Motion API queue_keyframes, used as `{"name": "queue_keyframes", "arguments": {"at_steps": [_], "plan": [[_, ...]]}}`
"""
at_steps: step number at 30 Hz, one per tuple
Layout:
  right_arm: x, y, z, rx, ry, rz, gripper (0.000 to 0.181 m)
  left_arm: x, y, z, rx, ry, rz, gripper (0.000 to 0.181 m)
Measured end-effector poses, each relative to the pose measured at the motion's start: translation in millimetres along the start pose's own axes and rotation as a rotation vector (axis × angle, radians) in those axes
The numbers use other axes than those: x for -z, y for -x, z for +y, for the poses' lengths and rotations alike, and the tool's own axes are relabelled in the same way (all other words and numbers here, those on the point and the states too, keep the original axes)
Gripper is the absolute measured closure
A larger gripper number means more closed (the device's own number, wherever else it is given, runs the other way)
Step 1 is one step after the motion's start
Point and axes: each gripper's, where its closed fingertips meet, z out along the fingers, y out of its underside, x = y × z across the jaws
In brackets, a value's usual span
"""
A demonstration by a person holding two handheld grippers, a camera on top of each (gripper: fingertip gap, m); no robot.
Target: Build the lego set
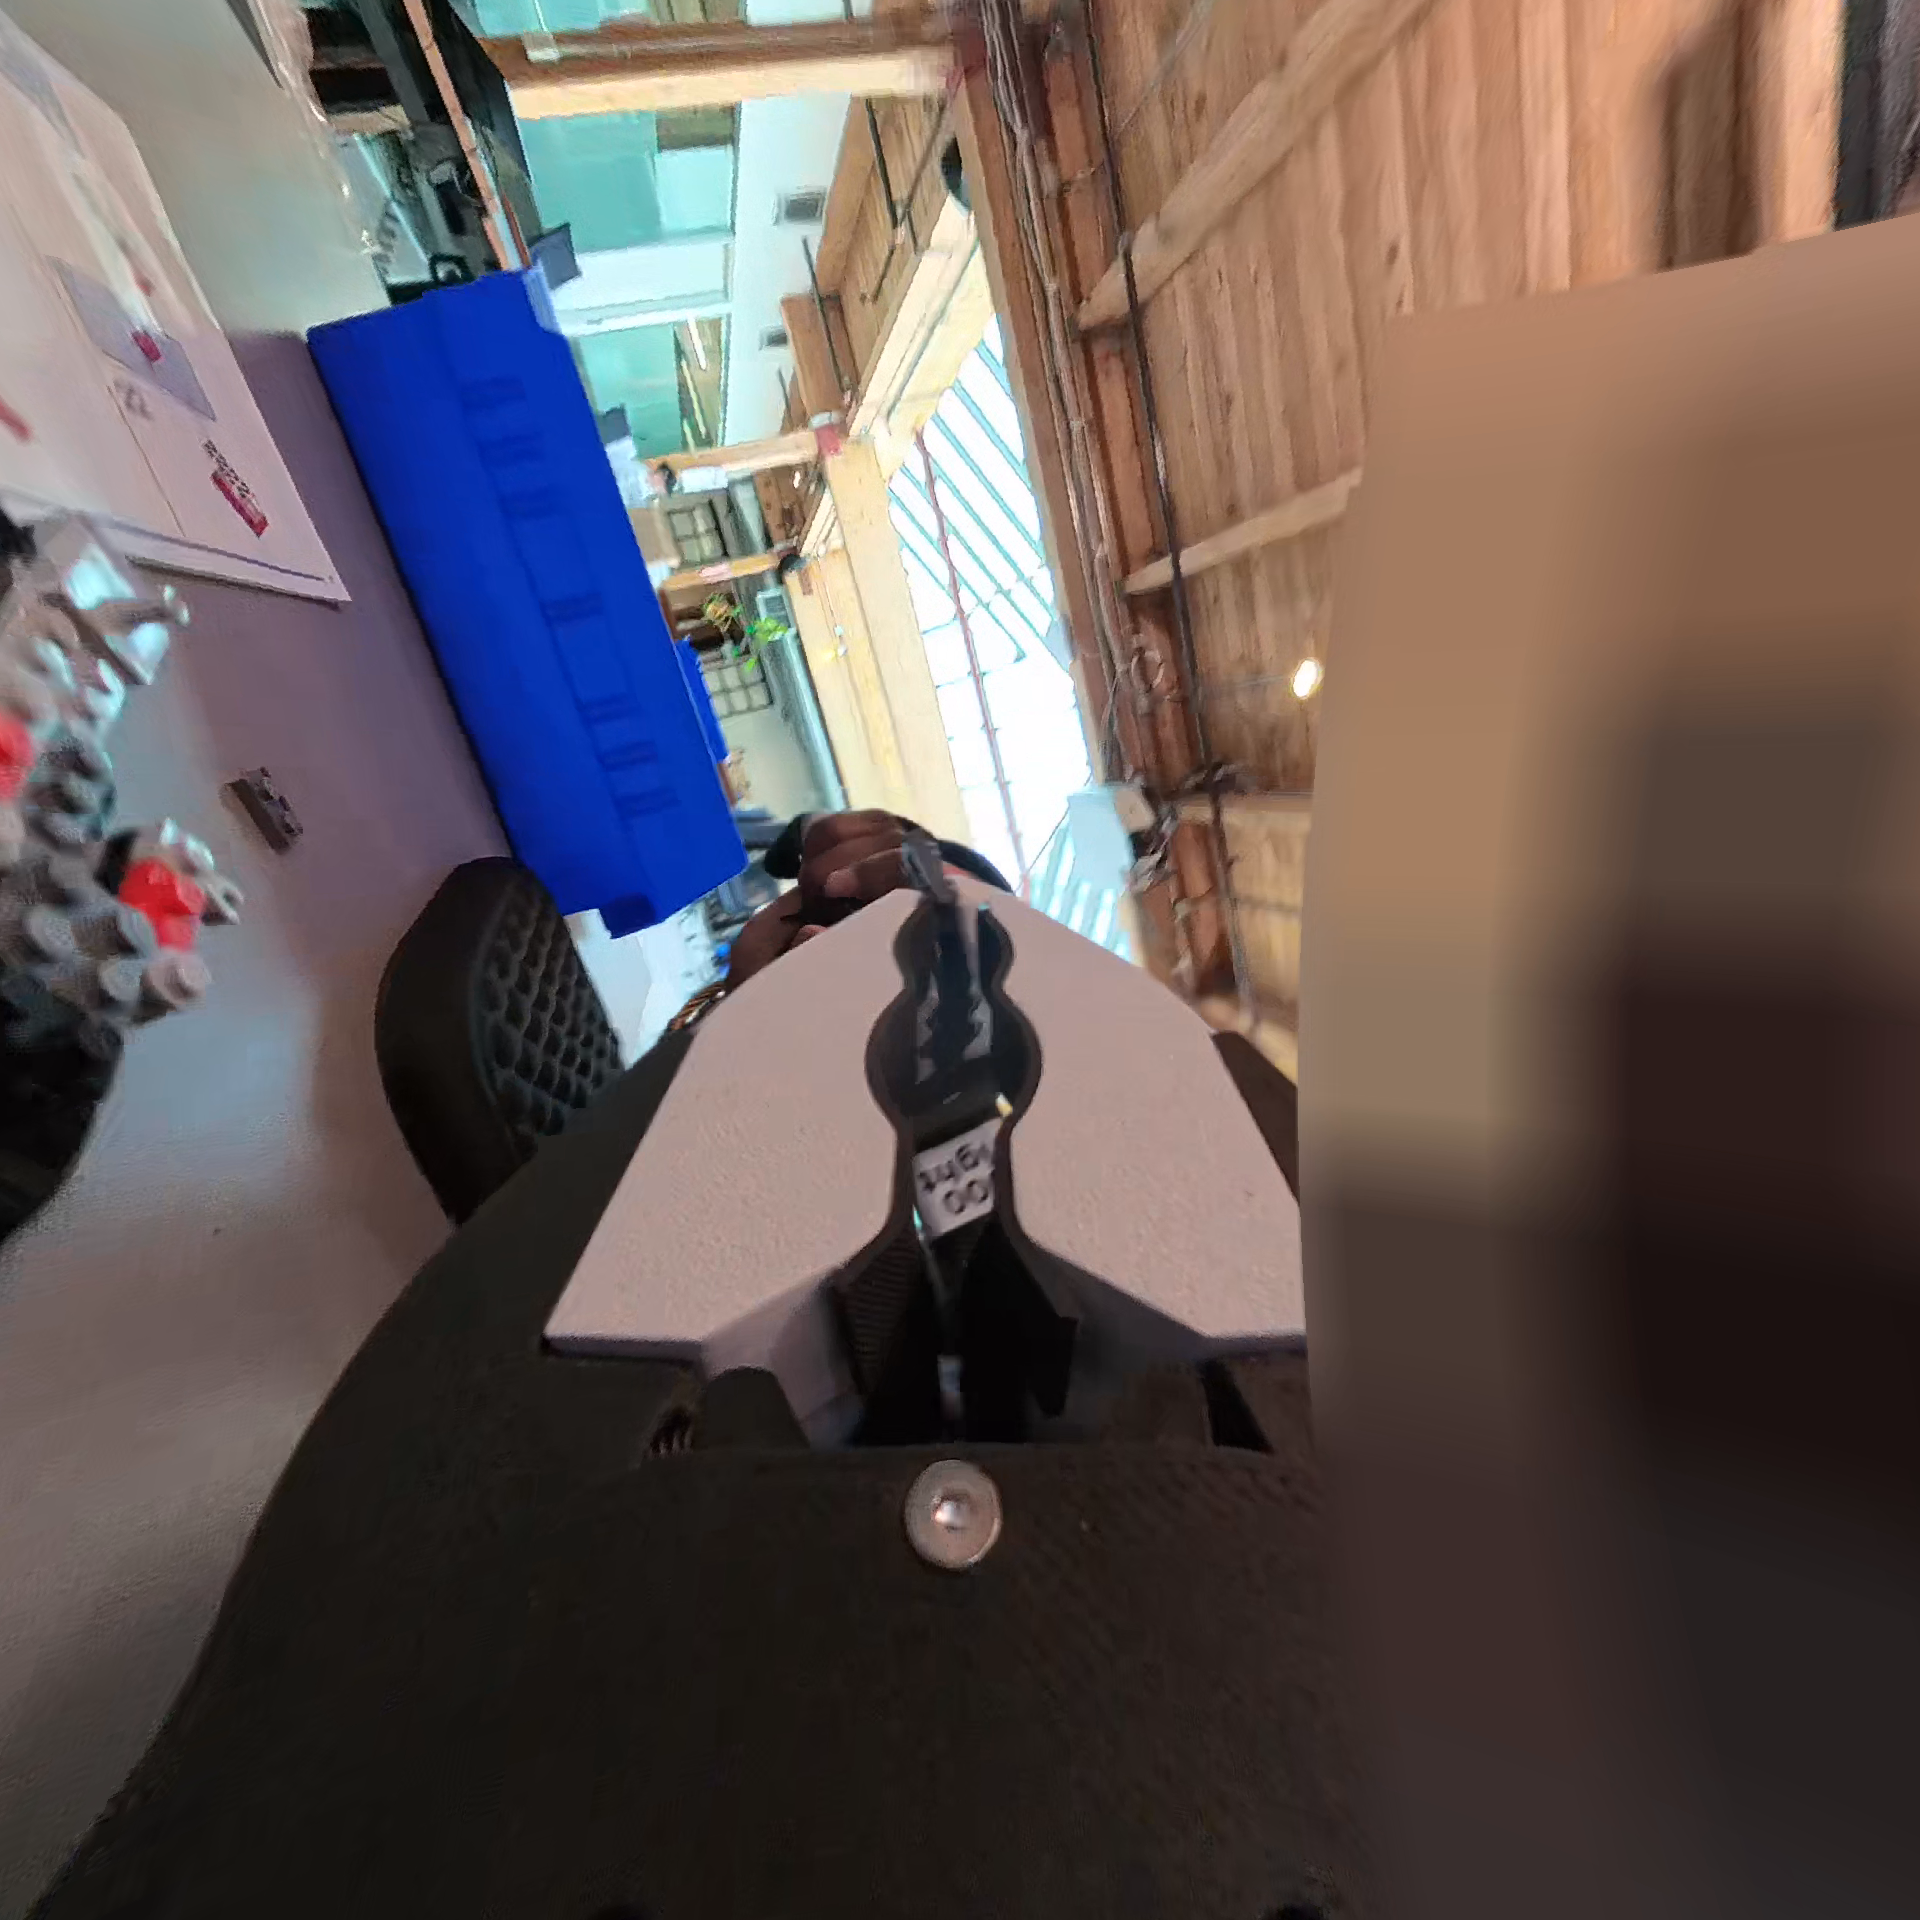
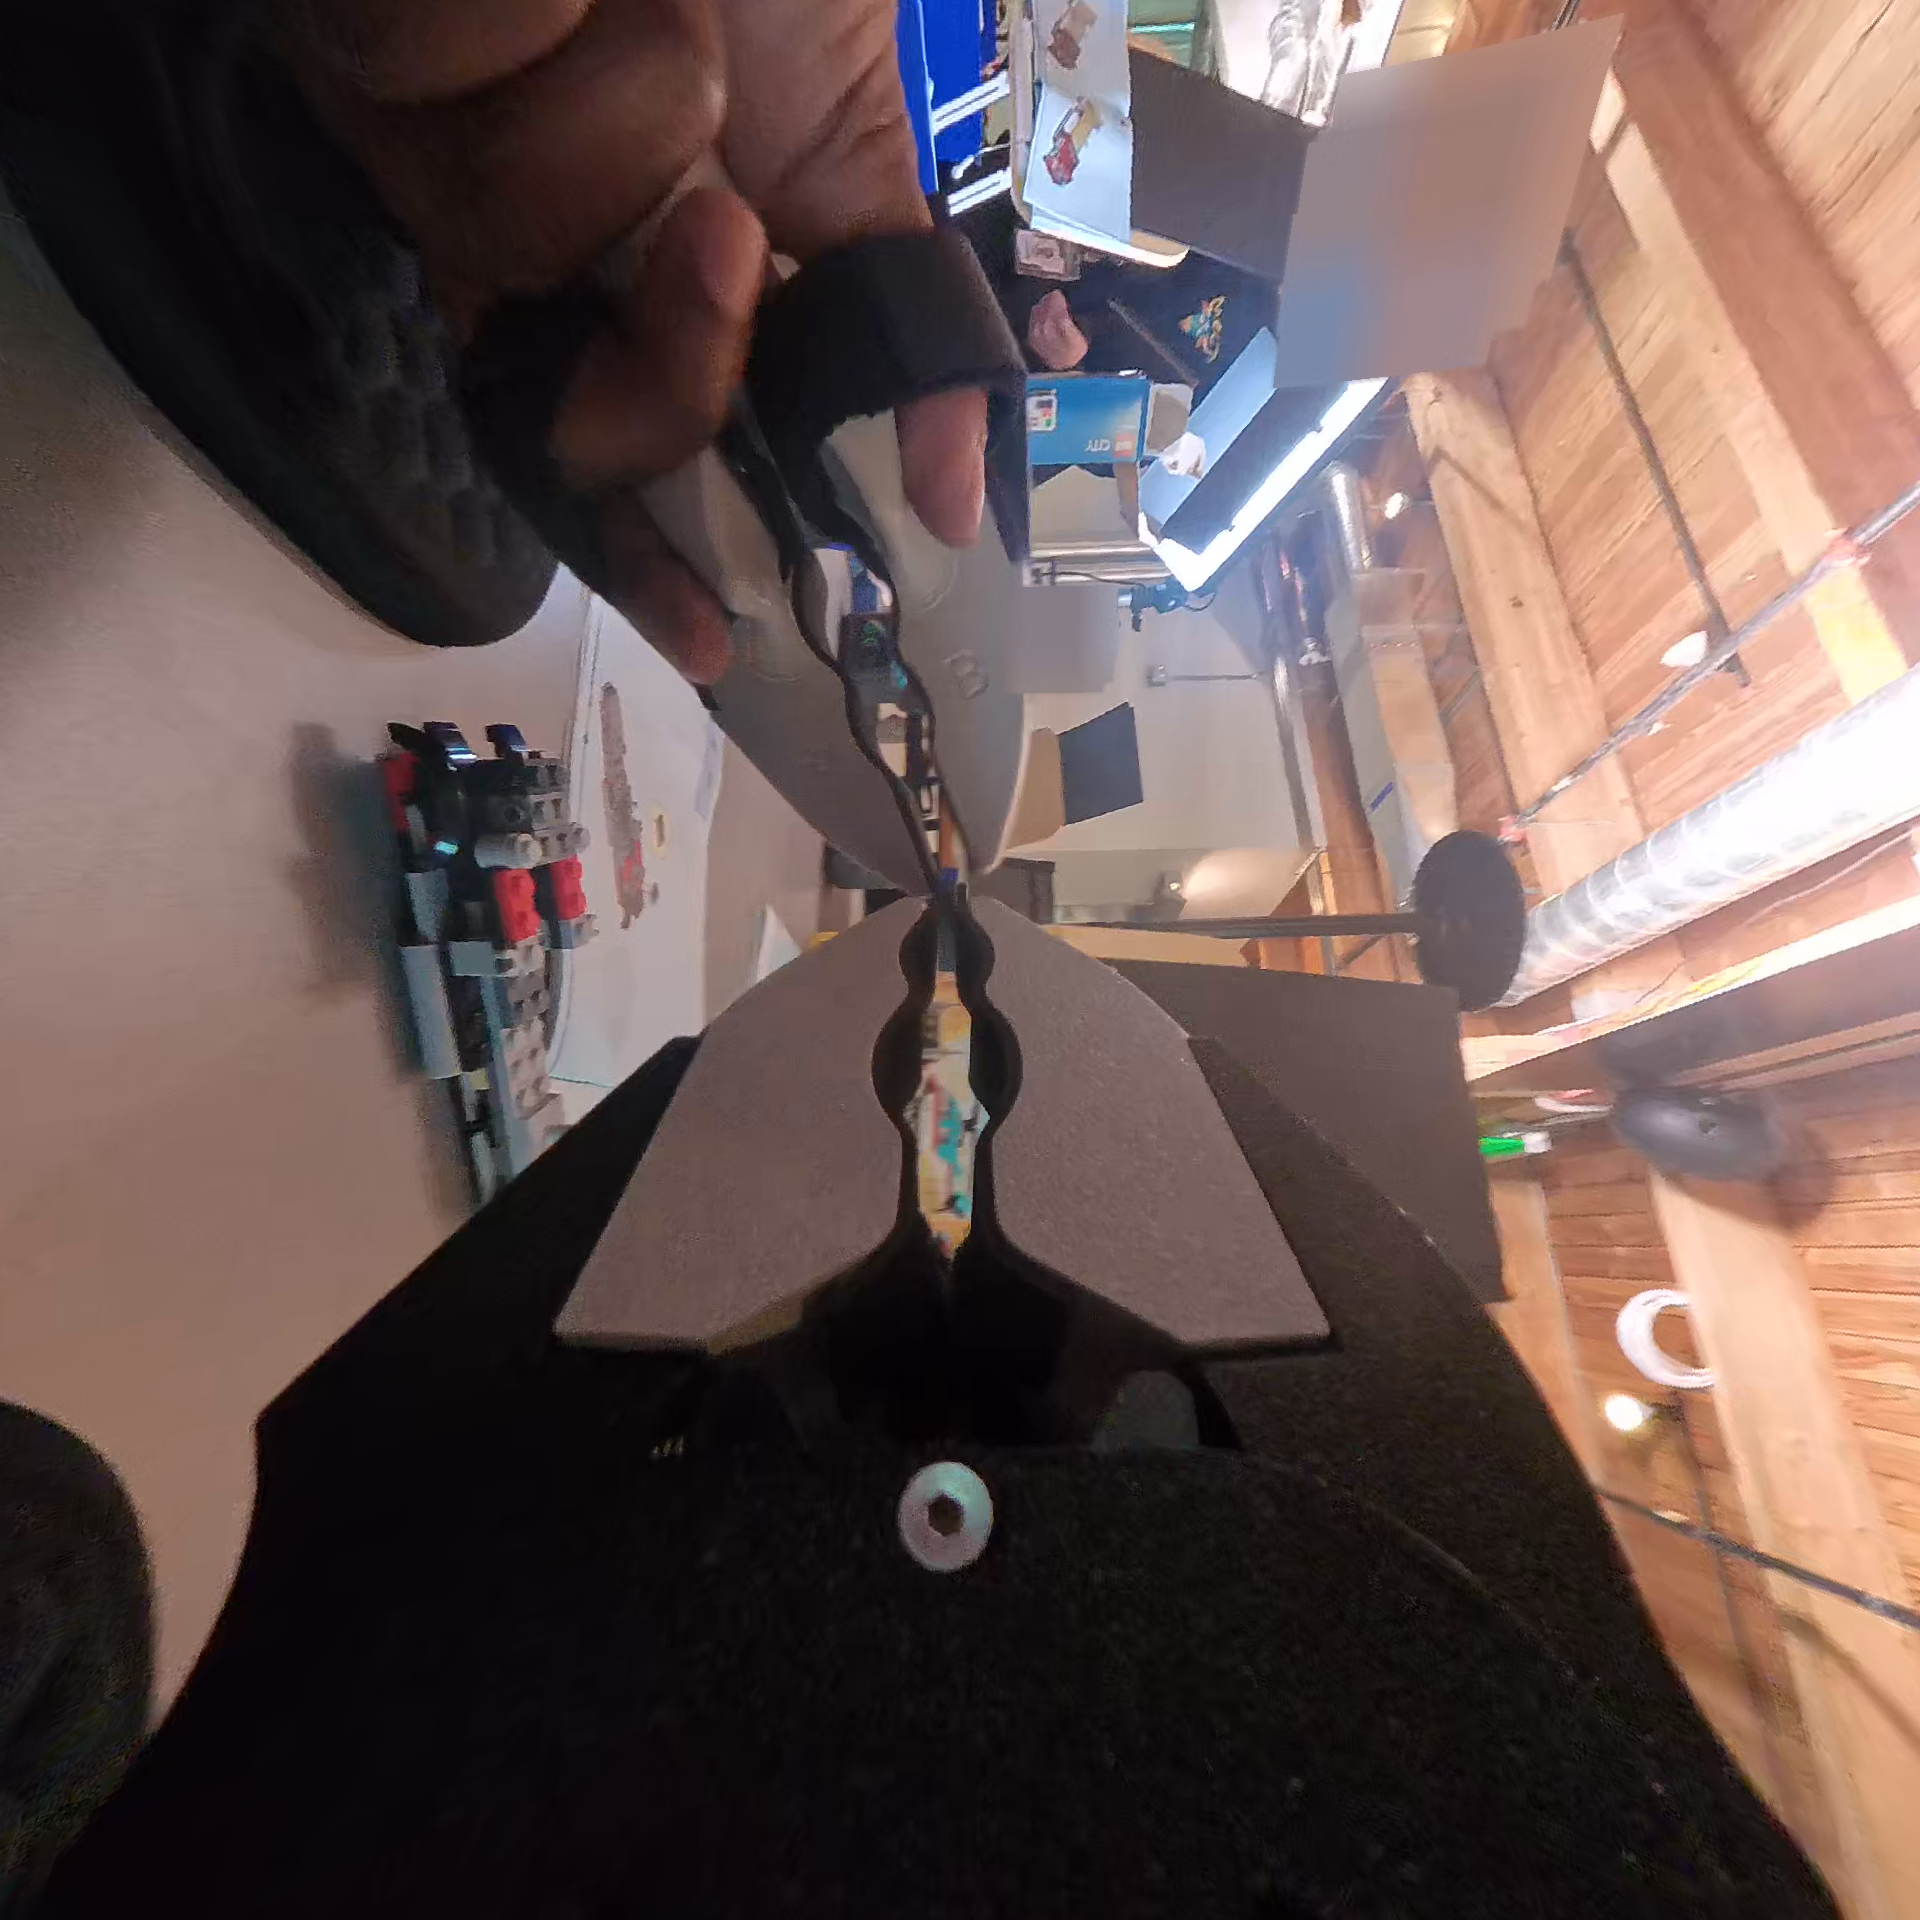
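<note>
A partly built grey, black and red lego model (image 2: 488, 883) lies on the pale table (image 2: 208, 935); it also shows at the left edge of the left wrist view (image 1: 94, 914). My left gripper (image 1: 923, 883) is shut, with a small dark lego piece (image 1: 921, 864) at its tips. In the right wrist view my right gripper (image 2: 943, 906) is shut, and its tips meet the left gripper's tips (image 2: 920, 868) in the air beside the model. A small dark bit (image 2: 948, 883) sits where they meet. A hand (image 2: 623, 208) holds the left gripper.
A blue bin (image 1: 520, 623) stands on the table past a loose dark piece (image 1: 265, 808). An instruction sheet (image 1: 156, 364) lies beside the model. A black rounded object (image 1: 499, 1029) rests near my left gripper. Wooden walls and shelves lie beyond. Left and right tips are no more than a few centimetres apart. Left tips and right tips are each some 15 centimeters from the loose dark piece (image 1: 265, 808).
</note>
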Motion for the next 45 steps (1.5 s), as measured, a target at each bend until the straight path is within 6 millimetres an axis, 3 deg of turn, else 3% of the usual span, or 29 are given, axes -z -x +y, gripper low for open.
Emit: {"name": "queue_keyframes", "arguments": {"at_steps": [1, 4, 7, 9, 15, 22, 28, 33, 45], "plan": [[1.6, 3.8, 3.4, -0.047, 0.014, -0.020, 0.178, 1.3, -0.2, 1.1, -0.058, 0.042, -0.016, 0.165], [6.7, 38.8, 20.3, -0.179, 0.110, -0.170, 0.178, 15.1, 5.6, -1.3, -0.422, 0.223, -0.185, 0.158], [7.5, 78.8, 28.3, -0.170, 0.213, -0.327, 0.178, 47.1, 41.1, -27.0, -0.919, 0.421, -0.614, 0.159], [3.0, 90.6, 29.6, -0.152, 0.246, -0.372, 0.178, 56.3, 51.3, -39.2, -1.095, 0.502, -0.740, 0.159], [-12.9, 101.5, 41.8, -0.116, 0.315, -0.396, 0.178, 55.9, 87.7, -29.6, -1.043, 0.696, -0.781, 0.154], [-22.9, 107.8, 44.0, -0.089, 0.308, -0.385, 0.179, 60.8, 94.3, -33.6, -1.113, 0.757, -0.812, 0.129], [-26.1, 110.7, 41.7, -0.090, 0.288, -0.379, 0.178, 59.3, 105.8, -27.1, -1.069, 0.831, -0.808, 0.130], [-26.8, 112.5, 40.0, -0.074, 0.280, -0.376, 0.178, 58.0, 111.2, -24.8, -1.046, 0.857, -0.814, 0.141], [-25.7, 116.3, 38.7, -0.136, 0.222, -0.453, 0.178, 57.1, 111.8, -22.8, -0.994, 0.861, -0.790, 0.143]]}}
